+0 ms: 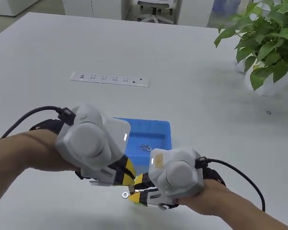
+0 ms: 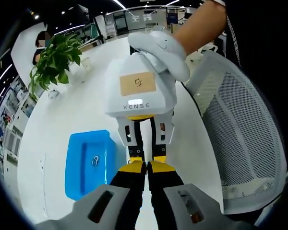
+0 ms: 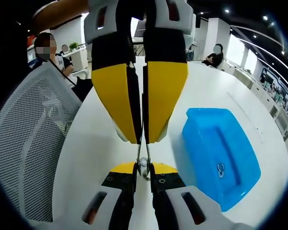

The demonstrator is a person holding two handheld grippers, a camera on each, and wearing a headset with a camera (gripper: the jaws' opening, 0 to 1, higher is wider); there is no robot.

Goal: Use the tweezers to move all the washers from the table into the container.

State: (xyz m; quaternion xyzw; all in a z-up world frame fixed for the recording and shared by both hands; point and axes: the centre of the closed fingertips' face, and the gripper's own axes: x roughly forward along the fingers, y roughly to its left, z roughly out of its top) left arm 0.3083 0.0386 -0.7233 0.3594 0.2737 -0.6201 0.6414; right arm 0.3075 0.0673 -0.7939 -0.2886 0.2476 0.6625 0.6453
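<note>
Left claw is clamped on the tweezers; right claw, nearly closed at their tips, grip unclear. One washer lies by the worktop's front edge, two washers in the container.

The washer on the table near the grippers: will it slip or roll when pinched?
The washer looks like a small thin metal ring lying flat, so probably light and unlikely to roll. Its shiny surface on the smooth table suggests it may slide if nudged. Being flat, it could slip from the tweezers unless gripped across its rim.
</note>
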